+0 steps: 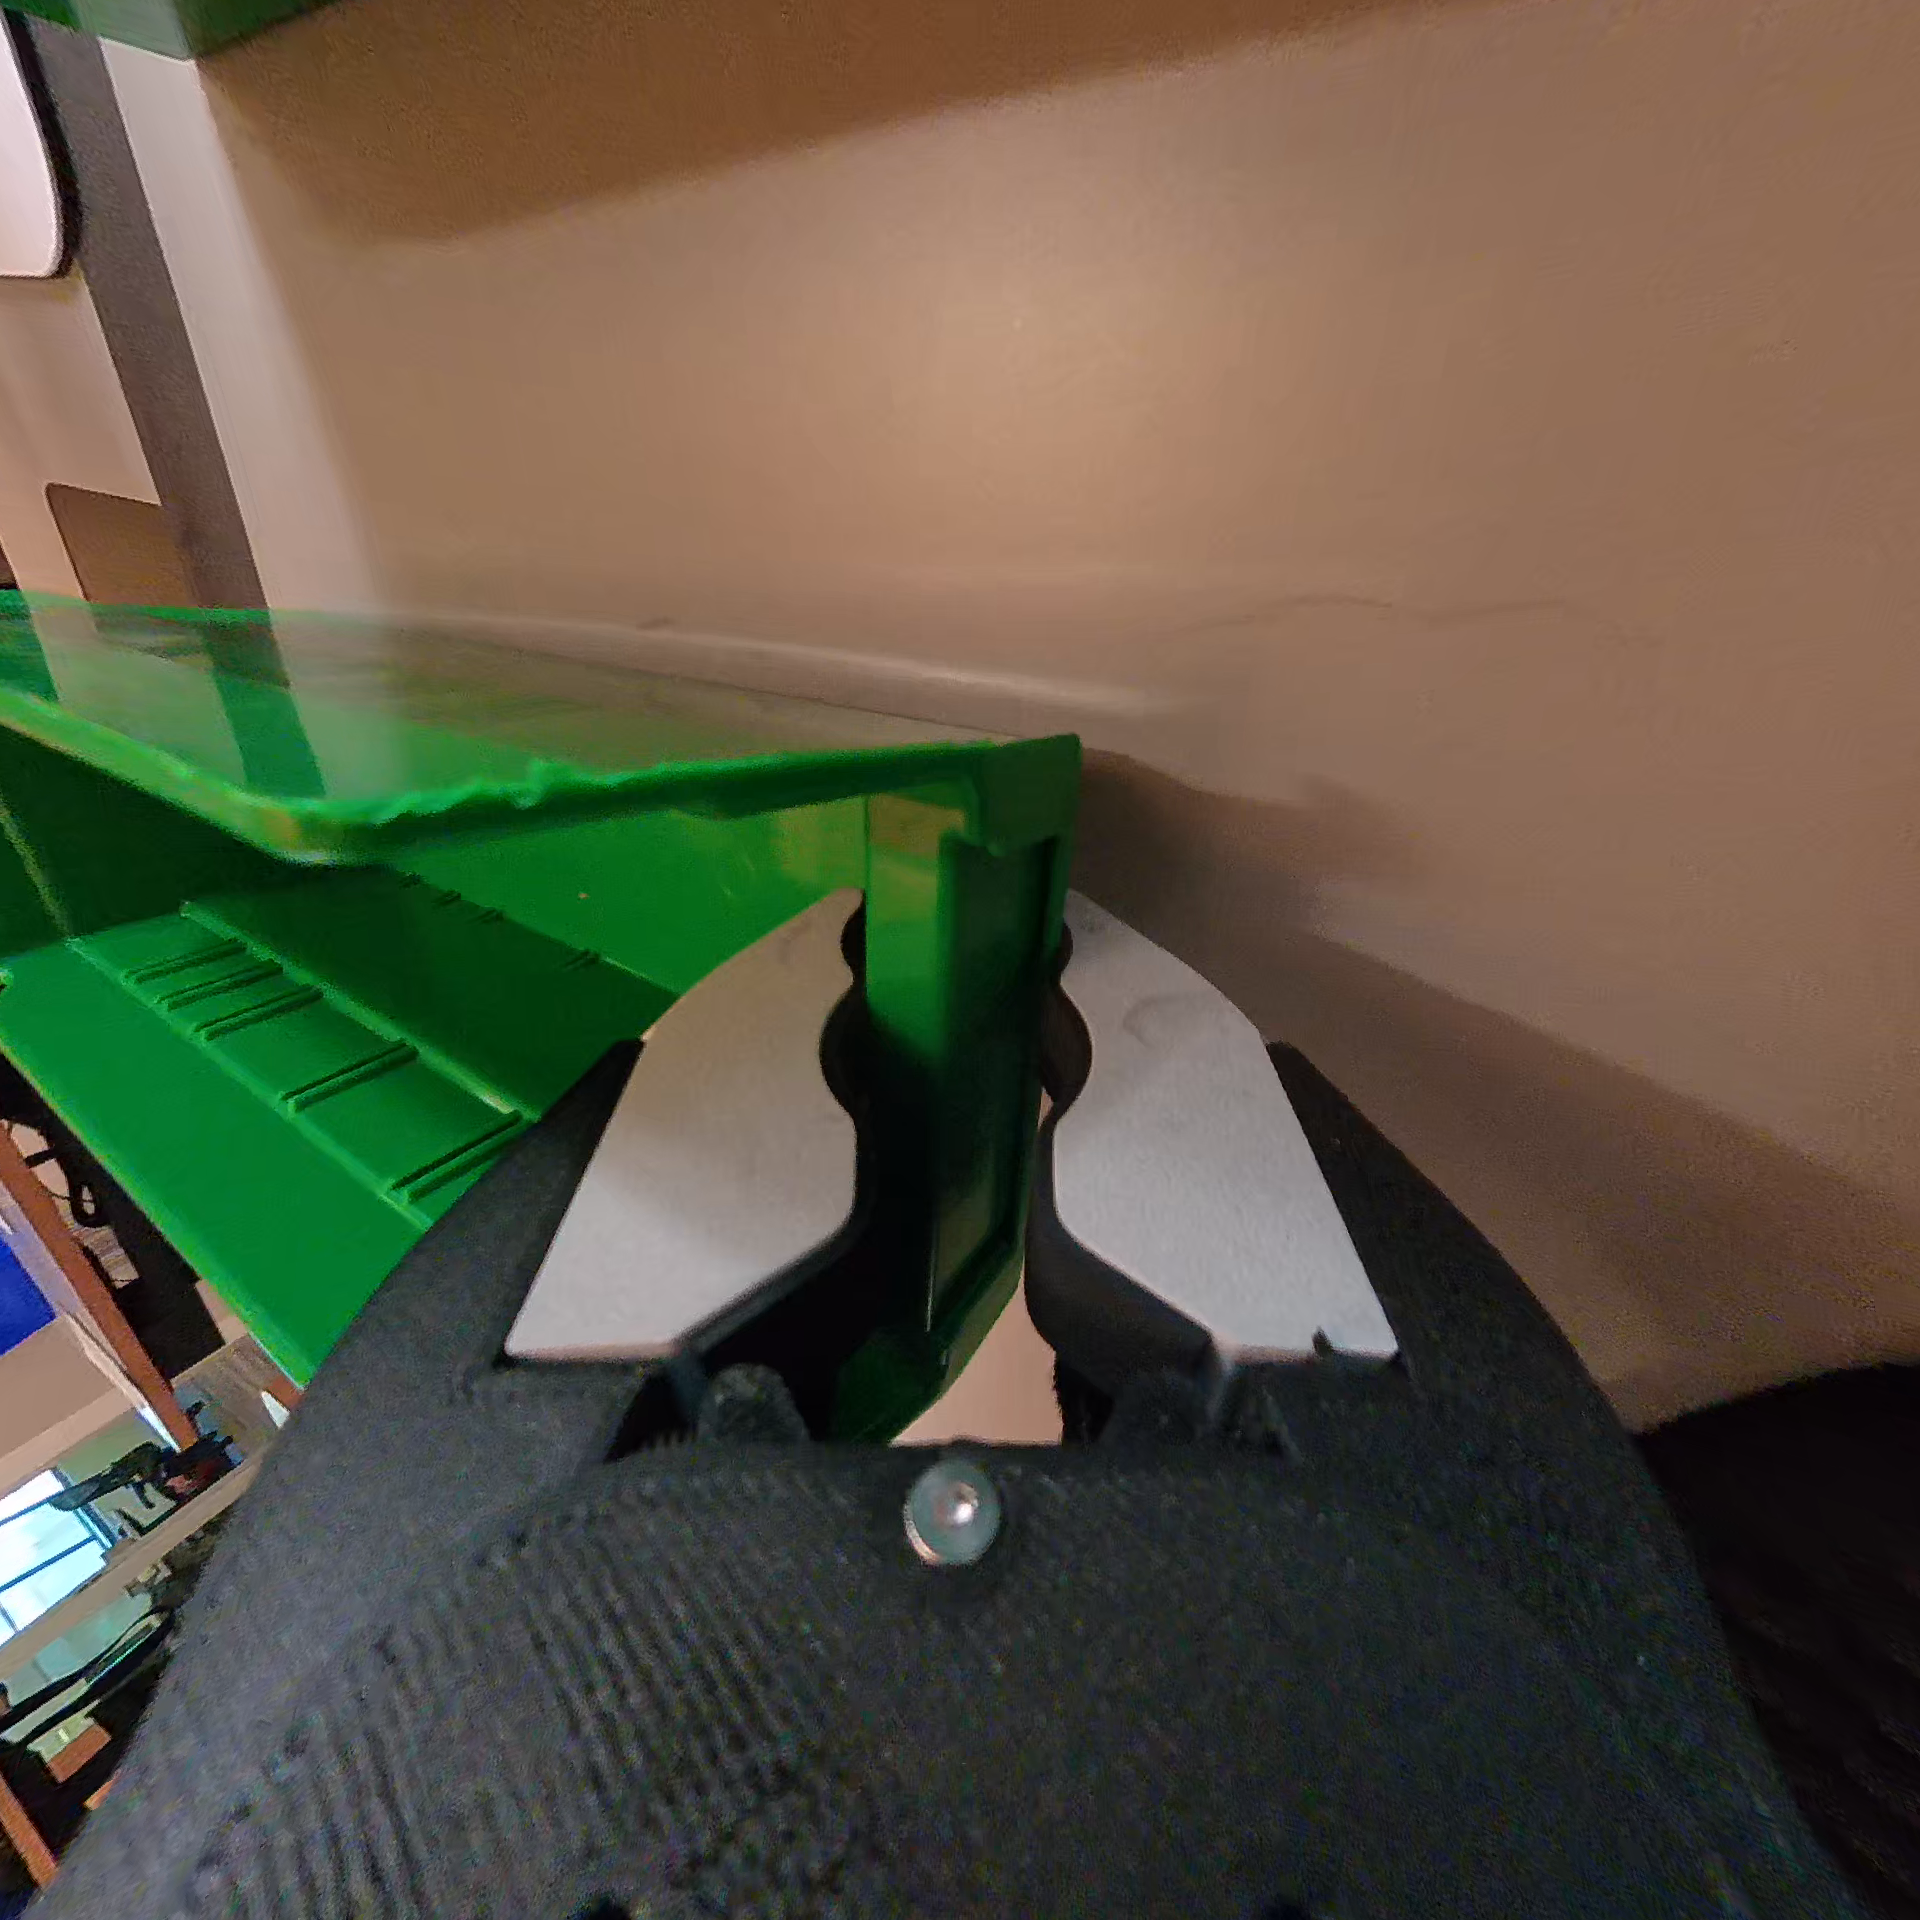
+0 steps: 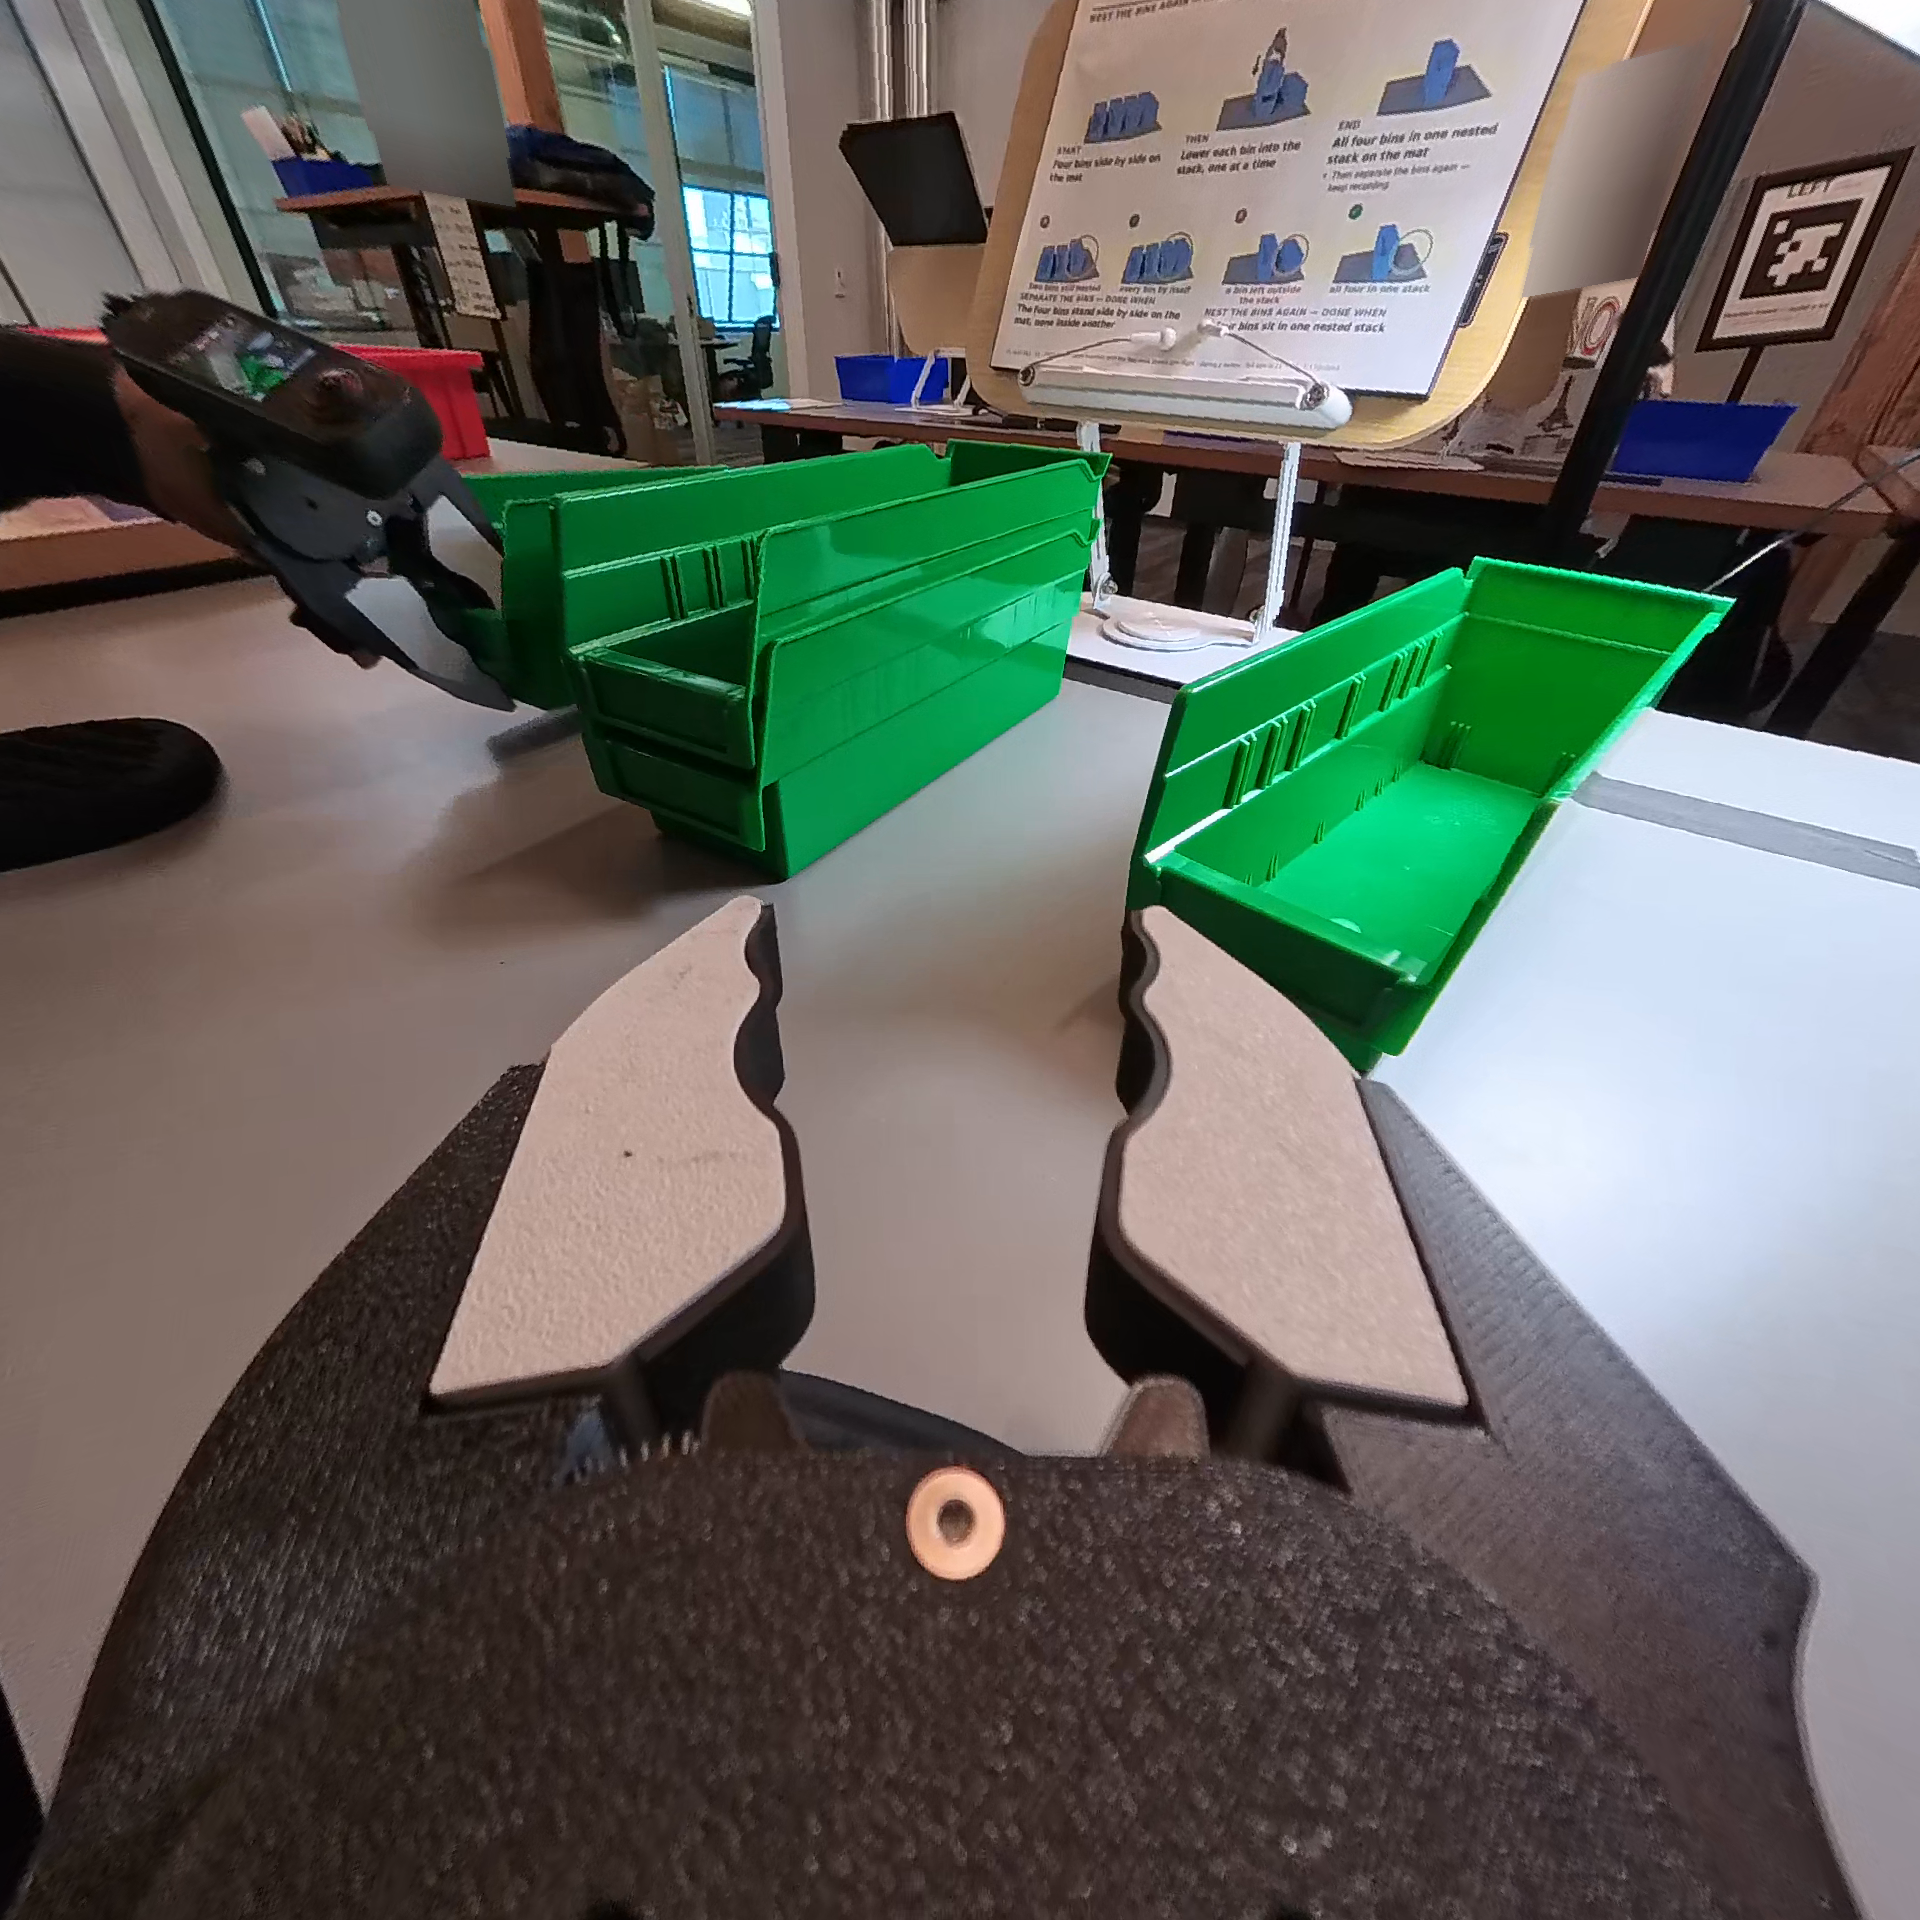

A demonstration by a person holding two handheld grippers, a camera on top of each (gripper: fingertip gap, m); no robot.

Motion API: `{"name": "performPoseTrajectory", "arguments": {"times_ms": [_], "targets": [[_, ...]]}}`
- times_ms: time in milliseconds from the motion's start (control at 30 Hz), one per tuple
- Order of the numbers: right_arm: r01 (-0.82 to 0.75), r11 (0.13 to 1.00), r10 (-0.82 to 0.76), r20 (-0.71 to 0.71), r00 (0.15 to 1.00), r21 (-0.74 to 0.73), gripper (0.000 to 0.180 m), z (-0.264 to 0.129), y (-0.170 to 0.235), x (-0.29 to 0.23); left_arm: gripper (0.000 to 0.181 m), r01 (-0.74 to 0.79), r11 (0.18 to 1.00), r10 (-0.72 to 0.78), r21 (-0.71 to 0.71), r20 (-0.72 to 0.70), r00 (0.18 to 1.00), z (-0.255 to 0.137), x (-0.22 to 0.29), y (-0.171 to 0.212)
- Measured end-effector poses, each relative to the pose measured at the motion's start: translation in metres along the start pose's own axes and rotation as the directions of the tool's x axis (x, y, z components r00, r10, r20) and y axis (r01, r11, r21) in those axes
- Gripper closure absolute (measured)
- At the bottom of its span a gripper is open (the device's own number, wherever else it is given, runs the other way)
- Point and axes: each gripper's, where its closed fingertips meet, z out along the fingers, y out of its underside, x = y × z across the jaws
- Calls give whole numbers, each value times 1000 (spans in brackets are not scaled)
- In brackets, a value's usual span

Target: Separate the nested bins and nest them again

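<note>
Several green plastic bins stand on a grey table point(image 2: 935, 987). Two nested bins point(image 2: 821, 675) sit at centre. Behind them is another green bin point(image 2: 530, 582); my left gripper point(image 2: 447, 644) is shut on its end wall. In the left wrist view this bin point(image 1: 416, 1039) fills the left side, with its end wall clamped between my left gripper's point(image 1: 961, 935) fingers. A single green bin point(image 2: 1382, 821) lies apart at right. My right gripper point(image 2: 951, 925) is open and empty, low over the table between the stack and the single bin, its right fingertip close to that bin's front corner.
A white instruction sheet on a stand point(image 2: 1247, 208) is behind the bins. A black pad point(image 2: 94, 779) lies at the left edge. A grey tape strip point(image 2: 1745, 821) crosses the table at right. A black-and-white marker sign point(image 2: 1808, 249) and blue bins point(image 2: 1694, 436) are farther back.
</note>
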Motion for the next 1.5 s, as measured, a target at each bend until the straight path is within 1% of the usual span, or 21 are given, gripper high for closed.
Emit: {"name": "performPoseTrajectory", "arguments": {"times_ms": [133, 300, 333, 367, 433, 500, 567, 600, 667, 733, 800, 900, 1000, 1067, 1133, 1233, 1333, 1367, 1400, 1433, 1500], "targets": [[-9, 1000, 9, 1, 1000, 5, 118, 0, -1, 1, 152, -6, 1000, 6, -15, 8, 1000, 8, -2, 4], [-12, 1000, 12, 1, 1000, 8, 118, -1, -1, 1, 152, -9, 1000, 9, -1, 23, 1000, 10, -4, 3], [-11, 1000, 11, 1, 1000, 9, 118, -1, -1, 1, 149, -11, 1000, 11, 5, 40, 999, 9, -6, 2], [-10, 1000, 10, 1, 1000, 9, 118, -1, -1, 1, 143, -4, 1000, 3, 14, 48, 999, 8, -7, 1], [-10, 1000, 10, 0, 1000, 12, 118, -1, -1, 1, 133, 40, 997, -43, 62, 38, 998, 2, -6, -6], [-11, 1000, 11, -1, 1000, 14, 118, -1, -2, 1, 132, 99, 979, -107, 175, 34, 994, -12, -6, -21], [-12, 1000, 12, 0, 1000, 13, 118, -1, -2, 1, 131, 163, 936, -181, 311, 32, 983, -32, -7, -37], [-12, 1000, 12, 0, 1000, 11, 118, -1, -1, 1, 131, 196, 901, -225, 386, 31, 974, -44, -9, -45], [-8, 1000, 8, 3, 1000, 5, 118, 0, -1, 0, 131, 261, 814, -312, 519, 12, 950, -66, -9, -58], [15, 1000, -15, 11, 1000, -4, 120, 1, -1, -4, 132, 322, 717, -378, 618, -43, 925, -81, -3, -67], [53, 999, -52, 48, 998, -10, 122, 6, -4, -14, 134, 366, 639, -424, 676, -88, 901, -89, 6, -73], [68, 997, -62, 199, 978, -26, 126, 27, -18, -51, 135, 397, 570, -450, 719, -131, 883, -88, 20, -81], [246, 966, -209, 314, 926, -80, 126, 61, -28, -92, 136, 434, 489, -476, 757, -185, 860, -89, 28, -91], [385, 916, -318, 377, 870, -116, 126, 89, -32, -116, 138, 456, 435, -499, 776, -214, 840, -87, 29, -94], [527, 832, -414, 438, 798, -174, 126, 118, -28, -133, 139, 476, 421, -504, 772, -238, 830, -82, 32, -92], [744, 620, -572, 507, 645, -248, 126, 160, -14, -140, 140, 486, 427, -503, 763, -246, 828, -76, 38, -86], [844, 414, -587, 609, 533, -340, 127, 185, 6, -142, 141, 495, 428, -492, 756, -265, 829, -74, 46, -83], [865, 341, -605, 618, 502, -369, 127, 191, 12, -137, 141, 490, 429, -485, 759, -264, 834, -76, 47, -84], [875, 276, -627, 615, 478, -399, 130, 197, 16, -130, 141, 478, 430, -477, 766, -258, 840, -78, 48, -85], [869, 237, -628, 614, 477, -434, 133, 201, 21, -124, 142, 467, 432, -466, 772, -252, 848, -80, 49, -87], [838, 220, -574, 628, 525, -500, 139, 203, 31, -117, 142, 451, 442, -448, 775, -245, 860, -82, 53, -91]]}}
